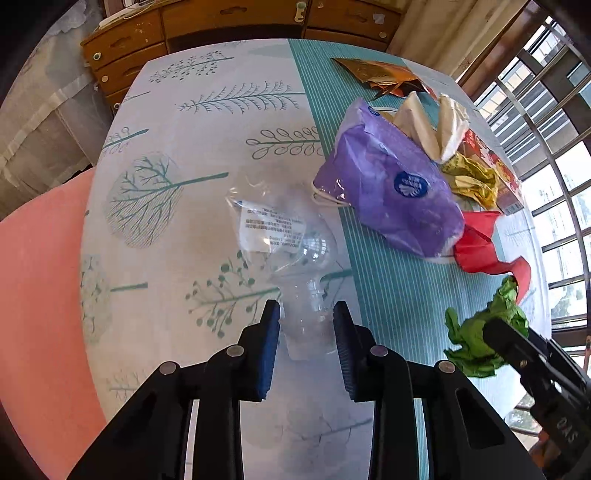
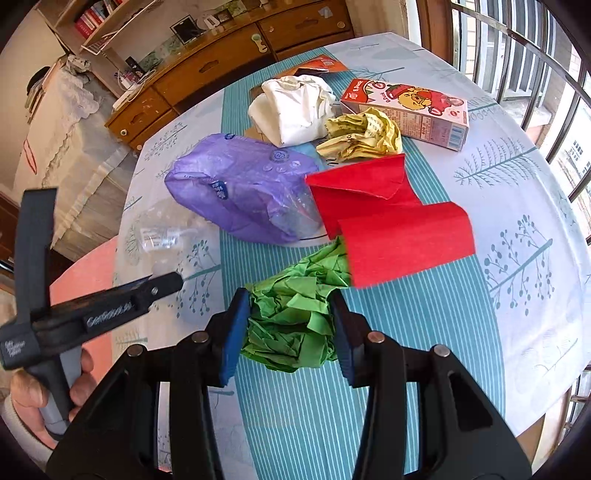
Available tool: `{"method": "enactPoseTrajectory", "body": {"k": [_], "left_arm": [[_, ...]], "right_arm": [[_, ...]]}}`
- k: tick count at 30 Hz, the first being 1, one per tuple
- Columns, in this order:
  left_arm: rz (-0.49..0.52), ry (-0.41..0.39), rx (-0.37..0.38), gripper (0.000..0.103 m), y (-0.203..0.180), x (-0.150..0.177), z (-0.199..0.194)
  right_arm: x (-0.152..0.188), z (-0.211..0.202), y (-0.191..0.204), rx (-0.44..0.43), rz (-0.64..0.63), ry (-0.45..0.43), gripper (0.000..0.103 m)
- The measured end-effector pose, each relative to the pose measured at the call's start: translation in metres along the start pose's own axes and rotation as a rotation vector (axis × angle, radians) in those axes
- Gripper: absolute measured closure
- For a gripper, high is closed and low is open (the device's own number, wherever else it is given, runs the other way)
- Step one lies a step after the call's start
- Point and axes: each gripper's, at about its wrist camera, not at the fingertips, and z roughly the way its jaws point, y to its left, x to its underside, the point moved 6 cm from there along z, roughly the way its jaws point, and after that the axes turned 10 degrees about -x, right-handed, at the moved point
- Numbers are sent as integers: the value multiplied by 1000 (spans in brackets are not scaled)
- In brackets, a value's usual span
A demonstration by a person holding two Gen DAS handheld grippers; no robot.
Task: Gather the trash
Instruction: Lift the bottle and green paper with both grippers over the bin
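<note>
A crushed clear plastic bottle (image 1: 284, 254) lies on the table, its neck between the pads of my left gripper (image 1: 306, 319), which is shut on it. The bottle also shows in the right wrist view (image 2: 166, 236). My right gripper (image 2: 291, 317) is shut on a crumpled green paper ball (image 2: 295, 314), also seen in the left wrist view (image 1: 476, 332). A purple plastic bag (image 2: 240, 192), red paper (image 2: 388, 214), white crumpled paper (image 2: 295, 107), yellow crumpled paper (image 2: 362, 136) and a juice carton (image 2: 410, 107) lie beyond.
The round table (image 2: 517, 258) has a tree-print cloth with a teal striped band. A gold and orange wrapper (image 1: 384, 75) lies at the far edge. A wooden cabinet (image 1: 221, 22) stands behind, window bars (image 2: 535, 55) at right, a pink chair (image 1: 40, 295) at left.
</note>
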Motion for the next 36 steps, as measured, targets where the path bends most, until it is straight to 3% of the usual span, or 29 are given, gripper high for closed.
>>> {"method": "enactPoseTrajectory", "body": {"k": [13,25,30,36], "left_arm": [[-67,-116,18,74,3,117,-106],[-66,-199,1,74,-73,233,-177],[-84,-193,2,74,-102,288,-194],[-90,-132,7,74,-123,344,-197]], "right_arm": [[47,-80,1,-90,-177,38,64],[120,-179,-24,-191,-312,33,64],[163,-205,-44,-218,-353,79,64],[213,-209,-76,-211,-326,171,64]]}}
